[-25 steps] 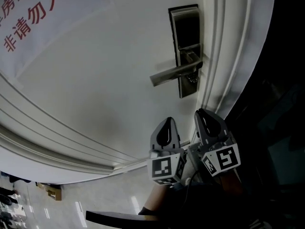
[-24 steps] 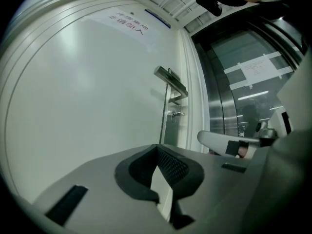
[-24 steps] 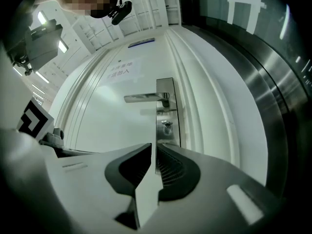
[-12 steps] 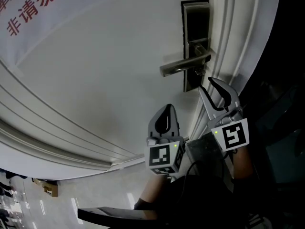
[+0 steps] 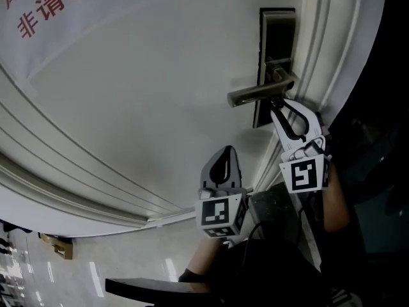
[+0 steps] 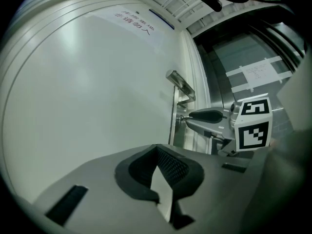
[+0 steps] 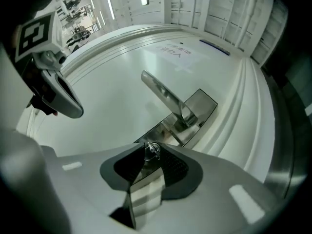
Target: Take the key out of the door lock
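Note:
A small metal key sticks out of the dark lock plate below the lever handle on the white door. My right gripper reaches up to the lock just under the handle. It is open, and the key's head lies between its fingertips in the right gripper view. My left gripper hangs lower and left of the lock, shut on nothing, pointing at the bare door panel. The left gripper view shows the right gripper at the key.
The door frame's moulding runs just right of the lock, with a dark opening beyond it. A white sign with red characters hangs on the door at upper left. Raised door mouldings curve below. The person's forearm is behind the right gripper.
My right gripper has opened and risen from beside the left gripper to the lock, so the key's head now sits between its fingertips. The left gripper has stayed about where it was.

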Tool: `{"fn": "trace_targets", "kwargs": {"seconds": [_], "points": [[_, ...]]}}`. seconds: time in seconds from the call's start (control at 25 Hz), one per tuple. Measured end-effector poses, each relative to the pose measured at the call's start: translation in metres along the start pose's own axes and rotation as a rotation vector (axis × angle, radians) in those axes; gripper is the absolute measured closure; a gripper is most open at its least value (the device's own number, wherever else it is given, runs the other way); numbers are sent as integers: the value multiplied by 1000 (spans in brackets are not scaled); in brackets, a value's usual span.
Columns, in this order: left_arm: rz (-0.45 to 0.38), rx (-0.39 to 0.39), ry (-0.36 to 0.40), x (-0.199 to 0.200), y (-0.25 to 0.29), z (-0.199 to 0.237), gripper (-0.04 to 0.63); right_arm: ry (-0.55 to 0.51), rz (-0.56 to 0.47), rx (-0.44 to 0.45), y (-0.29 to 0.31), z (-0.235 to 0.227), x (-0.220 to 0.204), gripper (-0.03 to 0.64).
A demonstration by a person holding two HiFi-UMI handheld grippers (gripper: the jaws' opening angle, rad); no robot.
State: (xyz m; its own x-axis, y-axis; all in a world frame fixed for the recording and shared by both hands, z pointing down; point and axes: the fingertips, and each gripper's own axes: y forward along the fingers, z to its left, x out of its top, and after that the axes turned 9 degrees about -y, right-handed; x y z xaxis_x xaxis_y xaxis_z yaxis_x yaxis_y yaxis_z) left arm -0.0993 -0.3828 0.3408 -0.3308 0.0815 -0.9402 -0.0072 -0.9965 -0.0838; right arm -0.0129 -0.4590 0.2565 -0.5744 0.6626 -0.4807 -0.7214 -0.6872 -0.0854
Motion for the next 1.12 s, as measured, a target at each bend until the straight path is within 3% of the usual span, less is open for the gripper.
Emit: {"fn": "trace_targets", "kwargs": {"seconds": [0.4, 0.52, 1.12], "points": [[-7, 20, -15, 7, -9, 11, 595, -179, 63, -51, 9, -1, -4, 572], [-9, 20, -16, 9, -9, 12, 595, -187, 71, -49, 9, 0, -4, 598], [-4, 9, -5, 8, -8, 11, 595, -219, 89, -39, 10, 1, -4, 603]]}}
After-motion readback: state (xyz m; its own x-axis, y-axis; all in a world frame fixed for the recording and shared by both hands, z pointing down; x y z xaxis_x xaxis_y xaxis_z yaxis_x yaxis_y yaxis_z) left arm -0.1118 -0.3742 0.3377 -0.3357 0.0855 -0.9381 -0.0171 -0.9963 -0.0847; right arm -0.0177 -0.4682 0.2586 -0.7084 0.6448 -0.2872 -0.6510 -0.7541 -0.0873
